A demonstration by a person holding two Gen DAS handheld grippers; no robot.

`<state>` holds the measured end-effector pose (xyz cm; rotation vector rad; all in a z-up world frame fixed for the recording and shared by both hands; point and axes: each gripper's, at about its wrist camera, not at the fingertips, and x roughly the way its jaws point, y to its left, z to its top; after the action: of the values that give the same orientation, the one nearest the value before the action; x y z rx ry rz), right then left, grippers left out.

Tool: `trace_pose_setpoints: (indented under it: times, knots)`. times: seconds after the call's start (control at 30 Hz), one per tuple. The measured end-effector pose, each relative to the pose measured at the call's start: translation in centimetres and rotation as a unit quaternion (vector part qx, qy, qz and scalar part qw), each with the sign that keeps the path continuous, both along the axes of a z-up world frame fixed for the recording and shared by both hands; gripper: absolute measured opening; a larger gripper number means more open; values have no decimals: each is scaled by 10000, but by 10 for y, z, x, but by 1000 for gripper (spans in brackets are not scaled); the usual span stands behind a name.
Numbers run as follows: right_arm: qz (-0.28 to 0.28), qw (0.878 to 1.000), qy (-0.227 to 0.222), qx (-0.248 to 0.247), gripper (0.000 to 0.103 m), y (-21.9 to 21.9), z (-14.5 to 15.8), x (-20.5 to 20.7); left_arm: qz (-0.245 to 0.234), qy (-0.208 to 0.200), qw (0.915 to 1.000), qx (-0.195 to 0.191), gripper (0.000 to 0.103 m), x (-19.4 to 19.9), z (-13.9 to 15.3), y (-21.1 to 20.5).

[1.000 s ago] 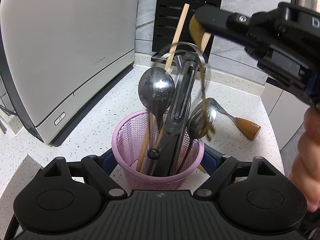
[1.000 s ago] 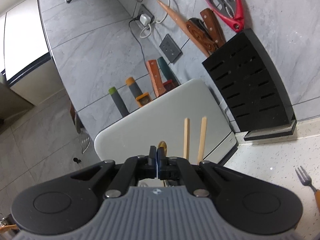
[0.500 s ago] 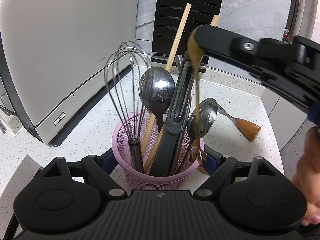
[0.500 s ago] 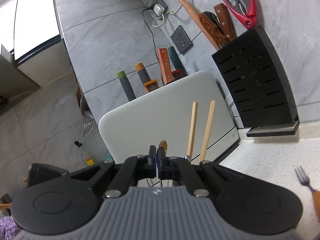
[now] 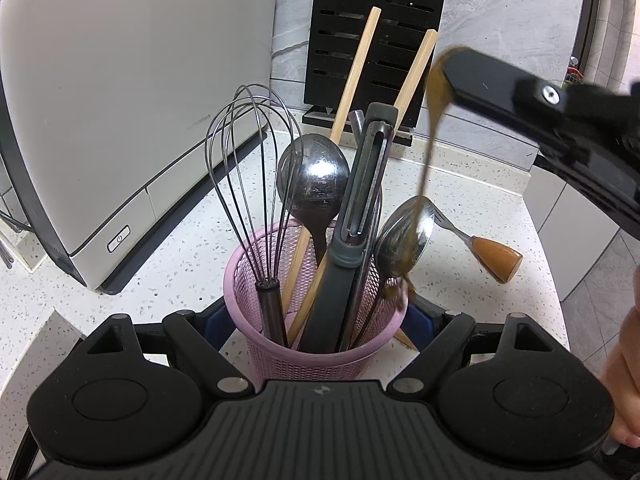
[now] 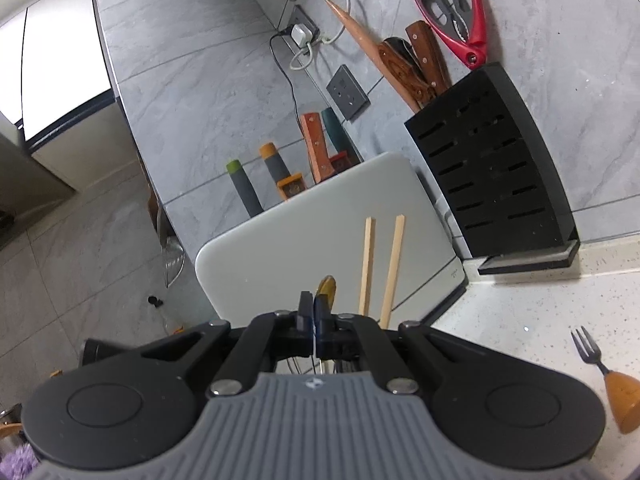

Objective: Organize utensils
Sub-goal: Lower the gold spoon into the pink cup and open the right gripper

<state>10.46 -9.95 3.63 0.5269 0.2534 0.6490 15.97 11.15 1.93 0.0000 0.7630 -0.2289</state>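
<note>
A pink mesh holder (image 5: 280, 360) stands on the white counter between the blue pads of my left gripper (image 5: 316, 320), which press on its two sides. In it stand a wire whisk (image 5: 248, 168), a large spoon (image 5: 314, 184), a grey peeler (image 5: 360, 208), a smaller spoon (image 5: 404, 236) and two wooden chopsticks (image 5: 354, 76). My right gripper (image 5: 452, 72) comes in from the upper right, shut on the top of a thin golden fork (image 5: 426, 168) that hangs down with its tines at the holder's right rim. In the right wrist view that gripper (image 6: 314, 316) is shut, the fork's golden end (image 6: 326, 288) showing above it.
A fork with a wooden handle (image 5: 480, 246) lies on the counter right of the holder. A white appliance (image 5: 120, 100) fills the left side. A black knife block (image 5: 376, 32) stands at the back wall. The counter's edge runs close on the right.
The whisk, blurred in motion a second ago, now stands still at the holder's left. The golden fork has sunk toward the holder's right rim. The left gripper has not moved.
</note>
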Motion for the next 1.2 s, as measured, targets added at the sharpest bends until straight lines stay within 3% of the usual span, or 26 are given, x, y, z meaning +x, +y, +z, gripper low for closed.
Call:
trace_pose_setpoints:
  times: [0.13,0.4,0.97,1.2]
  knots:
    - [-83,9999,-78,19,0,9,-2,5,-1,2,10000,-3,98,0,0,-1]
    - [15,9981,-309,-537,0,25,-10,-3,-9,3,10000,-16,98,0,0,0]
    - [99,9933,97,-1147,0,19,-15,-11,-32,-91,10000,-7,99,-1,-2,2]
    - [196,9951,59,-968,0,16,-19,-9,-47,-191,9998,61,103,-3,-1,2]
